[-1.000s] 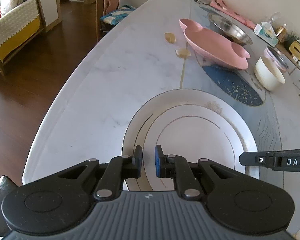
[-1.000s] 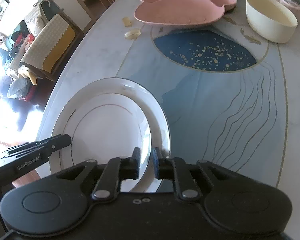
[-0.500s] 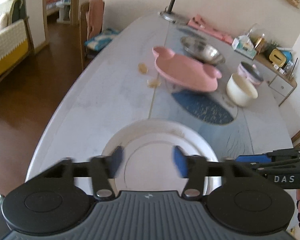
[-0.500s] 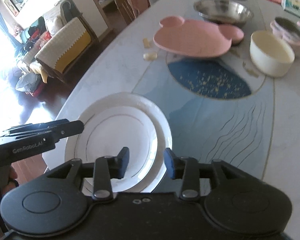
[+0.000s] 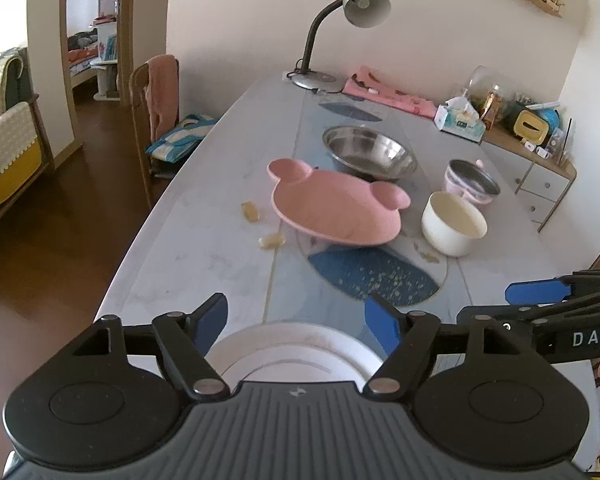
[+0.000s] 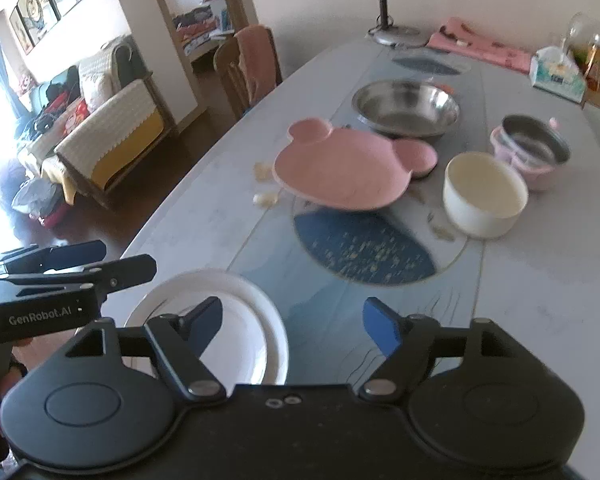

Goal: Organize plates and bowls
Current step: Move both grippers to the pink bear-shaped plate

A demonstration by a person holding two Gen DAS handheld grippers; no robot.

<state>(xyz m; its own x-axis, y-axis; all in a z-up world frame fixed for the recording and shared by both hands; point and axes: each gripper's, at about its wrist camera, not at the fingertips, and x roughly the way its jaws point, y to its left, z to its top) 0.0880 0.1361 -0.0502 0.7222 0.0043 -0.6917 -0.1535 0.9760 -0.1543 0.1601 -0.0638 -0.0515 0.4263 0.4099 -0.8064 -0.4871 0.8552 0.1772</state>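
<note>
Left gripper [image 5: 296,320]: jaws spread wide, nothing between the blue pads, held above the near end of the table [image 5: 204,248]. Right gripper [image 6: 292,322]: jaws equally wide, also holding nothing. Each gripper shows in the other's view: the right one at the right edge of the left wrist view, the left one at the left edge of the right wrist view.

Nearest item: white plates [image 5: 292,348], stacked (a smaller one sits inside a larger rim, best seen in the right wrist view [image 6: 236,320]). The stack lies at the near end of the table, directly below the left gripper and to the left of the right gripper. Neither gripper touches it.

Beyond the plates: a dark blue speckled oval [image 5: 374,276] in the table's pattern. Left of it, two small pale scraps [image 5: 271,241] on the marble.

Mid-table: pink bear-shaped plate [image 5: 332,210], tilted, its far right ear resting against the steel bowl [image 5: 370,154] behind it. Right of the pink plate, apart from it: cream bowl [image 5: 454,226], upright. Just behind the cream bowl: pink container with a steel liner [image 5: 471,182].

Far end: grey desk lamp [image 5: 348,20], pink cloth [image 5: 388,94], tissue box [image 5: 460,120].

Off the table on the left: wooden chair [image 5: 156,100] with a cloth draped over its back; further left, a sofa [image 5: 8,140].
</note>
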